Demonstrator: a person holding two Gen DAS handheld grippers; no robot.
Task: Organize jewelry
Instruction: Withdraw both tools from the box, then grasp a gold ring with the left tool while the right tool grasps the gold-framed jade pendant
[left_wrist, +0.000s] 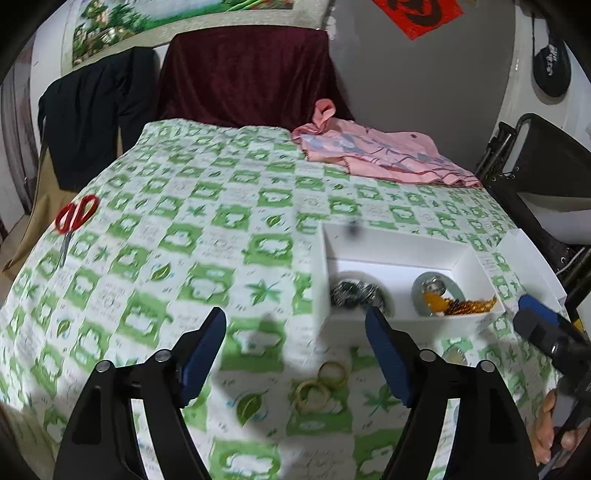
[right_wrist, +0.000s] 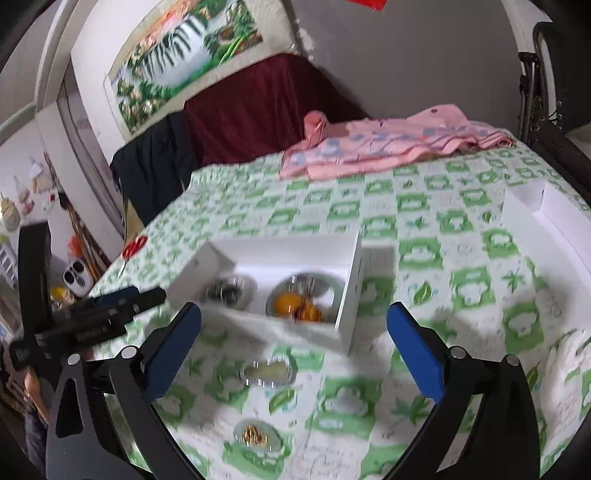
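A white jewelry box (left_wrist: 391, 243) (right_wrist: 351, 280) sits on the green-patterned cloth; it holds a dark bracelet (left_wrist: 354, 291) (right_wrist: 227, 290), a pale green bangle (left_wrist: 437, 293) and orange and gold pieces (left_wrist: 458, 304) (right_wrist: 299, 308). Two gold rings (left_wrist: 323, 386) lie on the cloth between my left gripper's fingers. My left gripper (left_wrist: 295, 350) is open and empty above them. A heart-shaped silver brooch (right_wrist: 267, 373) and a round gold-centred brooch (right_wrist: 255, 435) lie in front of the box. My right gripper (right_wrist: 293, 347) is open and empty above the heart brooch; it shows at the right edge of the left wrist view (left_wrist: 546, 325).
The white box lid (right_wrist: 543, 221) (left_wrist: 532, 266) lies right of the box. Red scissors (left_wrist: 74, 221) lie at the table's left edge. A pink garment (left_wrist: 373, 151) (right_wrist: 388, 147) lies at the far side. A maroon-covered chair (left_wrist: 243, 74) stands behind the table.
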